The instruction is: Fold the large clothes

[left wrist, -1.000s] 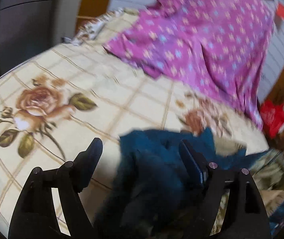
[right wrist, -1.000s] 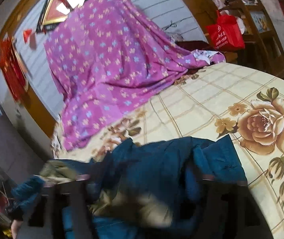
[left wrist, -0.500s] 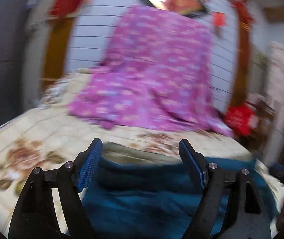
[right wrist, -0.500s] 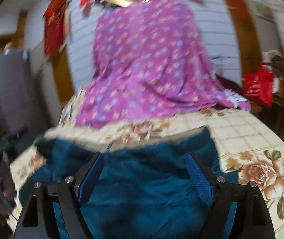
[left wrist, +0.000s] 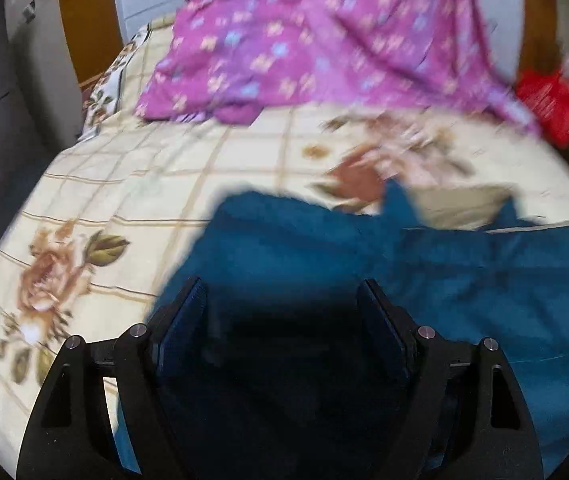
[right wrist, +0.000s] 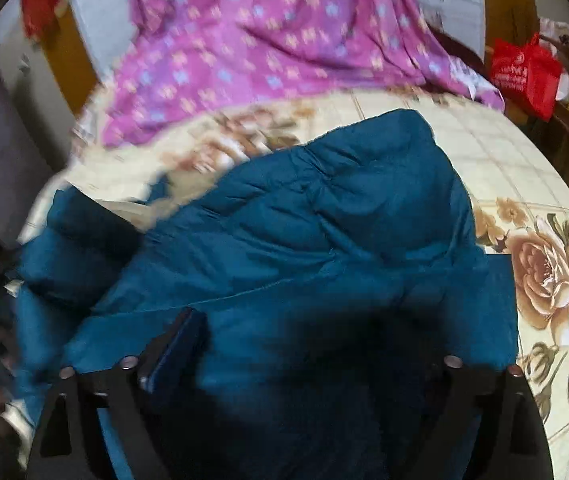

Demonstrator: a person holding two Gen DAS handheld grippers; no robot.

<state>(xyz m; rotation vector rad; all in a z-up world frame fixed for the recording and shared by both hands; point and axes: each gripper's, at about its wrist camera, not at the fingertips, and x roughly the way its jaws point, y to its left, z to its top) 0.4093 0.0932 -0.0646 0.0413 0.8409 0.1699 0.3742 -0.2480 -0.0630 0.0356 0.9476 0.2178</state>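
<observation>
Left wrist view: the left gripper (left wrist: 282,300) hangs with its jaws apart over the near edge of a puffy teal quilted jacket (left wrist: 424,264), which lies on a cream bedspread printed with roses (left wrist: 96,184); a magenta floral sheet (left wrist: 324,36) is heaped behind.

Right wrist view: the right gripper (right wrist: 316,328) also looks spread wide, though cloth hides its right finger. The jacket (right wrist: 324,220) lies rumpled, one sleeve trailing left. A red bag (right wrist: 524,74) sits beyond.

The step appears to be laying out. Next, each gripper likely needs a firm pinch on an edge.
</observation>
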